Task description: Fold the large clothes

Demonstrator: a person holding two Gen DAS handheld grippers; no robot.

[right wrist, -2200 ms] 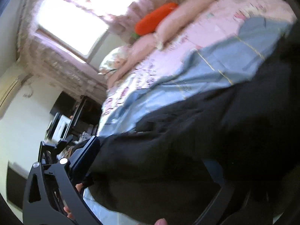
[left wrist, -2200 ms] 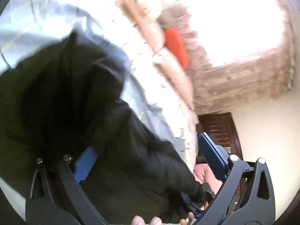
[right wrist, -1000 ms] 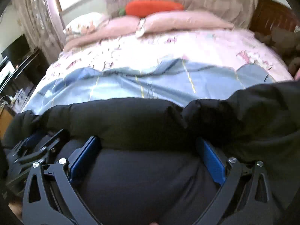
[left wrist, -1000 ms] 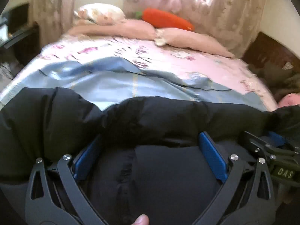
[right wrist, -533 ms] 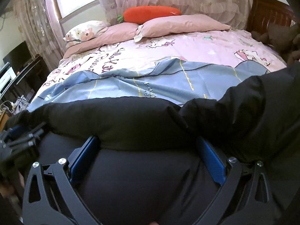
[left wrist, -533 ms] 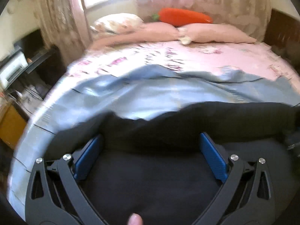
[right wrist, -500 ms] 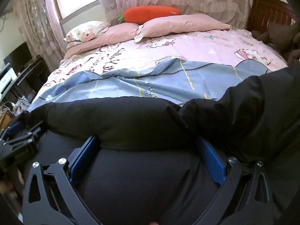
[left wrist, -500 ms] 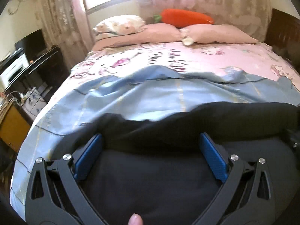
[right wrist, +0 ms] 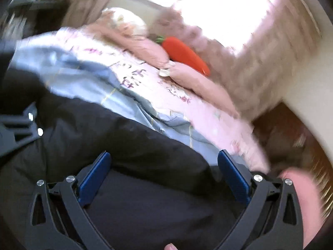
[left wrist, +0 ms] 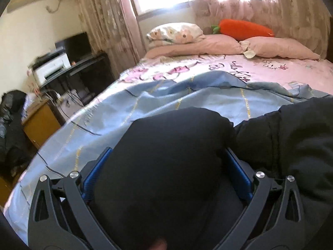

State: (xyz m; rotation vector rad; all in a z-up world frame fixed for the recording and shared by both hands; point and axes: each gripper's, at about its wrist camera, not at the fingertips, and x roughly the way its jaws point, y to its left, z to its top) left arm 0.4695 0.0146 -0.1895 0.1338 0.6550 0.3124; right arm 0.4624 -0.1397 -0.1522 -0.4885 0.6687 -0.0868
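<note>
Both tongs stood spread wide with a bulky black padded garment (left wrist: 166,156) bunched between their blue pads, at the near end of the bed.

In the left wrist view the left tongs (left wrist: 166,170) had the rolled dark fabric filling the whole gap, pressing against both blue pads (left wrist: 94,173), though I could not tell whether they truly gripped it. The garment lay on a crumpled pale blue sheet with yellow lines (left wrist: 145,104), which covered a pink printed bedspread (left wrist: 270,68). Pink pillows (left wrist: 276,48) and an orange carrot-shaped cushion (left wrist: 243,30) sat at the bed's head. The right wrist view was blurred and tilted; the right tongs (right wrist: 164,177) were likewise open wide, with the black garment (right wrist: 145,187) lying across the gap.
</note>
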